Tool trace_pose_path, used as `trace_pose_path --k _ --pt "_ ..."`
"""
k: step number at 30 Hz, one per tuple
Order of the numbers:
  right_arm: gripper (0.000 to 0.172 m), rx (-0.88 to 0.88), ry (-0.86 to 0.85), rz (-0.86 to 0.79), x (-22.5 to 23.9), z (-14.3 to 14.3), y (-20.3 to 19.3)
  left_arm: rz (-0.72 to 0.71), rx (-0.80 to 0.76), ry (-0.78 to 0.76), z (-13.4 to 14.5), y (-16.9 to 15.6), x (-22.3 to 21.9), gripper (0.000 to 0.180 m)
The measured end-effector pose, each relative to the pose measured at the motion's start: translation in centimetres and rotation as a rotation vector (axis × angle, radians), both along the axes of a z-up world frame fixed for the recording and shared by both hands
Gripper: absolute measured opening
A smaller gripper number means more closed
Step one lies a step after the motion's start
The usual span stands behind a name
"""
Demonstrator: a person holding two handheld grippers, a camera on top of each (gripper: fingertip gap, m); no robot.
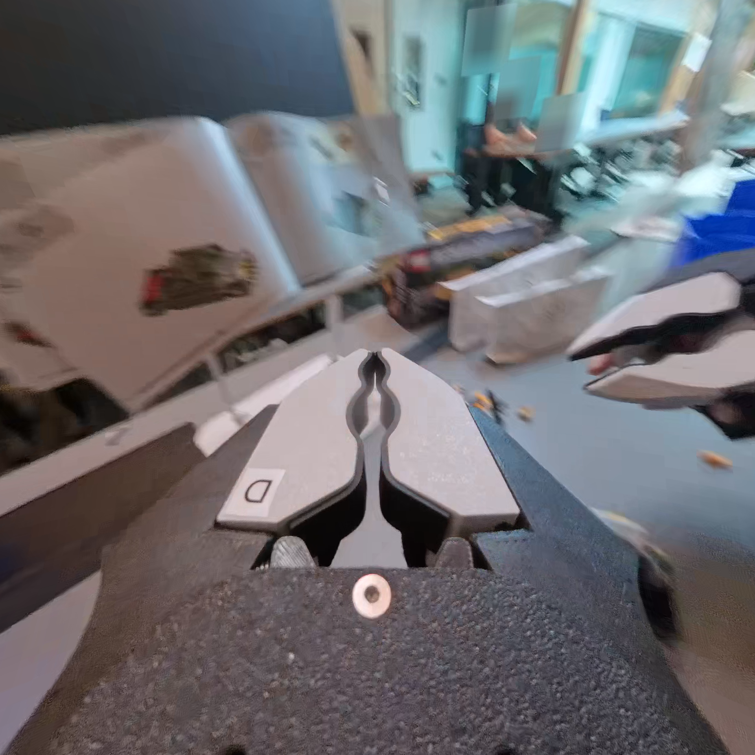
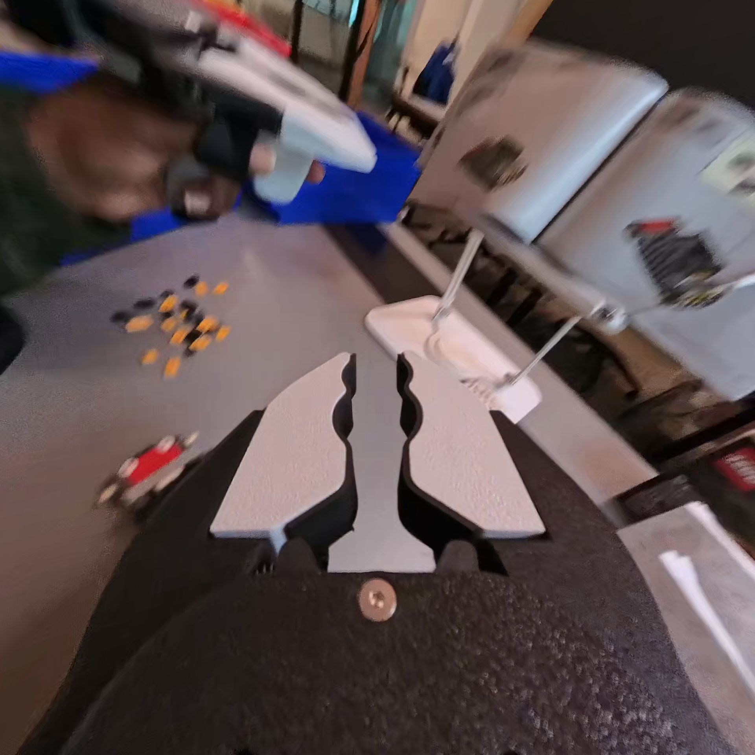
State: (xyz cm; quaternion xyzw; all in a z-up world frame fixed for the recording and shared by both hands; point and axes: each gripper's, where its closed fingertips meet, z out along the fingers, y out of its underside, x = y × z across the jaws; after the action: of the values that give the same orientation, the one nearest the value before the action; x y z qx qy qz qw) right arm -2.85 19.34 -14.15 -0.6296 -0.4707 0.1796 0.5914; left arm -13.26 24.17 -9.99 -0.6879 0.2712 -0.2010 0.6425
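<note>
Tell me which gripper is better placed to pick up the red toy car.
Right. The right gripper is low over the table with jaws open and nothing between them, and the car lies close beside it. The left gripper is shut and raised, farther off.

Left gripper [image 1: 375,354]: tips meet with nothing between them, above the grey table [image 1: 572,470].
Right gripper [image 1: 580,369]: at right edge, jaws parted.
Orange pieces [image 1: 482,402]: scattered just beyond.
White boxes [image 1: 531,318]: farther back.
</note>
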Motion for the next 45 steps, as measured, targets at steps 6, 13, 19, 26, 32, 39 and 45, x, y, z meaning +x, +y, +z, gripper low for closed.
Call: trace_pose_path --k 6,13,19,26,32,39,45 --pt "0.018 -0.235 -0.100 0.123 2.4 -6.6 -4.8 -0.284 -0.226 0.171 -6.0 -7.3 3.4 0.020" --pt "0.016 -0.328 -0.225 0.242 1.9 -11.0 -6.4 -0.470 -0.452 0.263 -15.1 -13.3 6.9 0.059" --pt "0.016 -0.309 -0.322 0.355 1.1 -11.6 -6.4 -0.497 -0.460 0.409 -17.7 -13.5 8.6 0.076" --pt "0.015 -0.334 -0.455 0.501 -0.3 -11.9 -6.4 -0.498 -0.471 0.467 -19.1 -13.6 8.5 0.059" --pt "0.014 -0.354 -0.521 0.563 -0.7 -12.6 -6.9 -0.519 -0.449 0.468 -19.1 -13.7 8.3 0.058" --pt "0.012 -0.374 -0.542 0.584 -0.7 -13.0 -7.3 -0.546 -0.425 0.474 -19.0 -14.0 8.2 0.058" --pt "0.012 -0.387 -0.558 0.596 -0.4 -13.2 -7.5 -0.576 -0.420 0.468 -19.0 -14.4 8.1 0.058"
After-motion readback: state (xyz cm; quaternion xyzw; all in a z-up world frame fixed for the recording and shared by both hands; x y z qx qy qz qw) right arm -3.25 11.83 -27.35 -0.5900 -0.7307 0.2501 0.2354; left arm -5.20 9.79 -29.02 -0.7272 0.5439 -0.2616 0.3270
